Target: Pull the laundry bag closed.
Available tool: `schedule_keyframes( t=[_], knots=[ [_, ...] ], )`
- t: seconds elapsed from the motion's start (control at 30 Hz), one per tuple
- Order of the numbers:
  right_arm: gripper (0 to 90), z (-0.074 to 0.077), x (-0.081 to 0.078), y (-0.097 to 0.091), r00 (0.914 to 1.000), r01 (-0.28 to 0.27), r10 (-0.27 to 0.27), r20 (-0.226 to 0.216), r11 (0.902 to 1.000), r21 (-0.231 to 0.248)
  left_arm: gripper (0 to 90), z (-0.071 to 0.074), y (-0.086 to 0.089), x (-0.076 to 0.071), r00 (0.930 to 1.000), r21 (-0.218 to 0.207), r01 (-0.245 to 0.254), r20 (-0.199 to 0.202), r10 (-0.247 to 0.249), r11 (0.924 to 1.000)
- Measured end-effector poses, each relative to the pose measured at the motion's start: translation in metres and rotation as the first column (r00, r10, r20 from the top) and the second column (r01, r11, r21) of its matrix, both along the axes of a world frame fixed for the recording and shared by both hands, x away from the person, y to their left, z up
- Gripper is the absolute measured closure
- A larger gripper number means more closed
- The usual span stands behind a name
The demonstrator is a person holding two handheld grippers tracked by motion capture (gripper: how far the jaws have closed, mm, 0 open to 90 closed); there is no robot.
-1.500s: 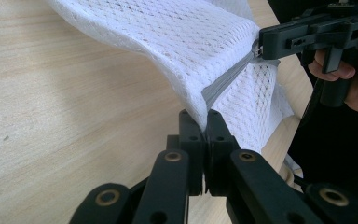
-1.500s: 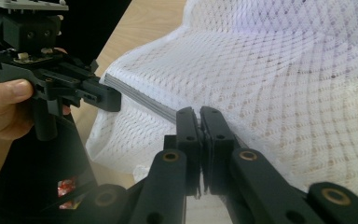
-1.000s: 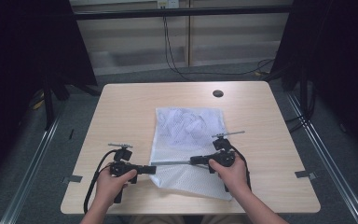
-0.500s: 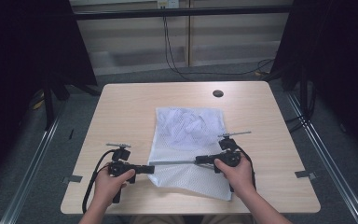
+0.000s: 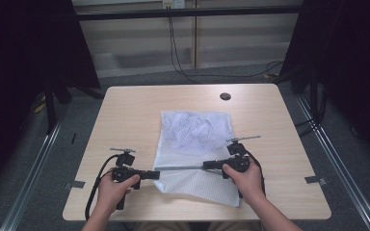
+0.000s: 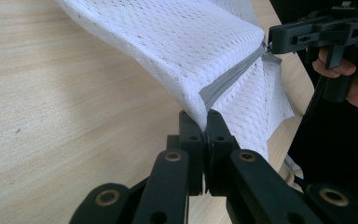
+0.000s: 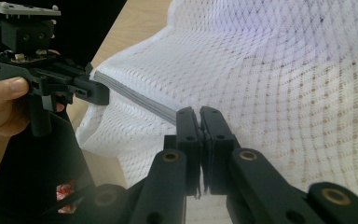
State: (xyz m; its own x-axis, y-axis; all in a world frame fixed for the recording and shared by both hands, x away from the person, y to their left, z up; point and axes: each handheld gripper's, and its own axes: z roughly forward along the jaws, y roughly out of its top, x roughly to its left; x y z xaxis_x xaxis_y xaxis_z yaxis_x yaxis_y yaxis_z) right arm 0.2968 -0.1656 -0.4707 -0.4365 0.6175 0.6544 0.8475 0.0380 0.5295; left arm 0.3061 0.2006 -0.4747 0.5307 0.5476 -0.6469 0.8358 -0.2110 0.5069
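A white mesh bag [image 5: 195,134] lies flat on the wooden table [image 5: 125,120], with a grey zipper [image 5: 180,168] running across its near part. My left gripper [image 5: 156,174] is shut on the bag's left edge at the zipper's end, where the mesh [image 6: 182,42] and the zipper [image 6: 233,77] rise from its closed tips [image 6: 205,122]. My right gripper [image 5: 206,165] is shut on the zipper farther right. In the right gripper view its tips [image 7: 199,116] pinch the zipper line [image 7: 135,95], with the left gripper [image 7: 103,95] beyond. The zipper is pulled taut between both.
A dark round grommet [image 5: 225,96] sits near the table's far edge. The table's front edge lies just behind both hands. Black curtains and stand legs flank the table, and cables hang at the back wall.
My right gripper has shifted slightly to the right along the zipper. The left gripper has stayed in place.
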Motion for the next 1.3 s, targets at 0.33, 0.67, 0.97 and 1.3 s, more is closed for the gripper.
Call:
schedule_keyframes(
  t=[0.33, 0.67, 0.97, 1.3],
  knots=[
    [86.9, 0.000, -0.001, -0.004, 1.0000, -0.001, 0.001, -0.001, 1.0000, 0.001, 88.2, 0.000, -0.001, 0.000, 1.0000, -0.001, -0.001, -0.005, 0.001, 1.0000],
    [87.0, 0.000, -0.002, -0.007, 1.0000, 0.000, 0.000, -0.001, 1.0000, -0.006, 88.2, -0.001, 0.000, 0.000, 1.0000, 0.004, 0.001, -0.002, -0.001, 1.0000],
    [87.0, 0.001, -0.002, -0.011, 1.0000, 0.002, -0.002, -0.001, 1.0000, -0.006, 88.2, -0.001, -0.001, -0.001, 0.9999, -0.010, -0.004, -0.016, 0.004, 0.9999],
    [87.0, 0.001, -0.003, -0.013, 1.0000, 0.005, -0.005, -0.004, 1.0000, -0.006, 88.2, -0.001, -0.001, -0.001, 0.9998, -0.011, -0.005, -0.017, 0.005, 0.9999]
  ],
)
